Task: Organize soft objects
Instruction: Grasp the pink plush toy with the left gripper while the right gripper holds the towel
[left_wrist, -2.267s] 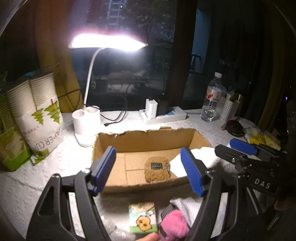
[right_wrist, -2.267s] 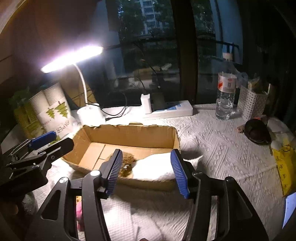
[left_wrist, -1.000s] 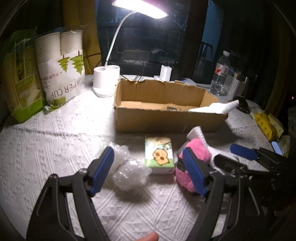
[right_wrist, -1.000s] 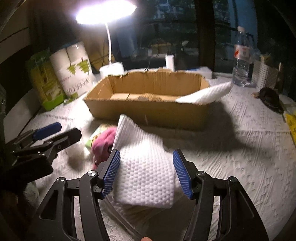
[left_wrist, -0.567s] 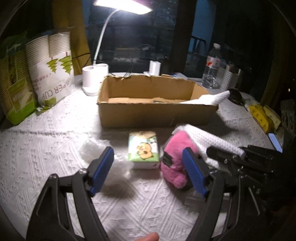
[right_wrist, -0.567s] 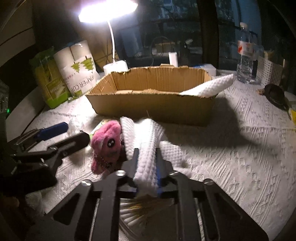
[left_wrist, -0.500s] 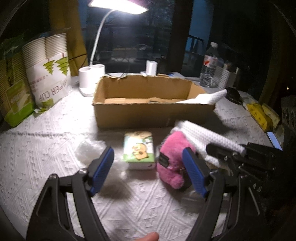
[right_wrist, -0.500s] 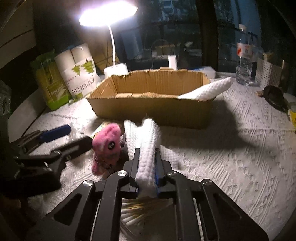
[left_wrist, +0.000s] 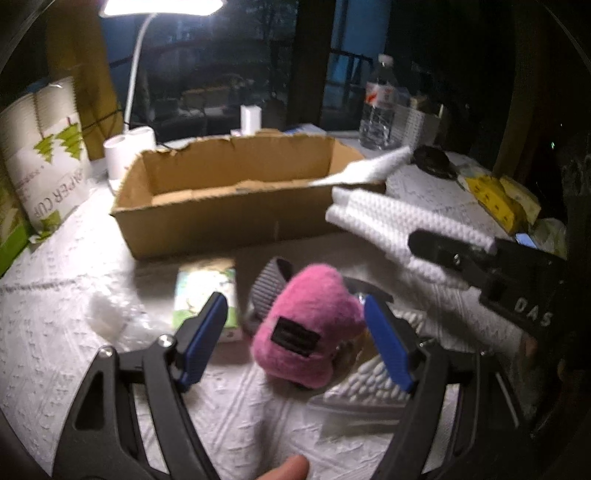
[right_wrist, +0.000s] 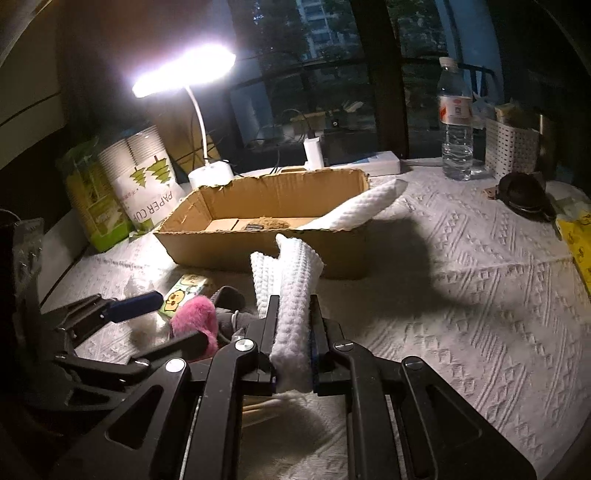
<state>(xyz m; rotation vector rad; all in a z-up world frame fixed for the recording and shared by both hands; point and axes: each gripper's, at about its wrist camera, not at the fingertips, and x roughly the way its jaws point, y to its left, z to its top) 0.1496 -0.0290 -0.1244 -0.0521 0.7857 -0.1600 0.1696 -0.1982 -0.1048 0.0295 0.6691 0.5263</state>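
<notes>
My right gripper (right_wrist: 292, 332) is shut on a white waffle cloth (right_wrist: 291, 288) and holds it lifted above the table, in front of the cardboard box (right_wrist: 266, 251); the cloth also shows in the left wrist view (left_wrist: 402, 221). My left gripper (left_wrist: 295, 339) is open, its blue pads on either side of a pink plush toy (left_wrist: 306, 332) that lies on the table; the toy also shows in the right wrist view (right_wrist: 195, 317). The box (left_wrist: 207, 221) holds another white cloth (right_wrist: 362, 210) hanging over its right end and a brown item (right_wrist: 266, 223).
A green tissue pack (left_wrist: 207, 295), a grey sock (left_wrist: 269, 288) and crumpled clear plastic (left_wrist: 110, 317) lie beside the plush. A desk lamp (right_wrist: 184, 74), paper cup sleeves (right_wrist: 144, 177), a water bottle (right_wrist: 456, 122), a white basket (right_wrist: 513, 151) and yellow packets (left_wrist: 495, 199) ring the table.
My right gripper has closed on the white cloth and lifted it off the table. My left gripper has moved in around the pink plush, still open.
</notes>
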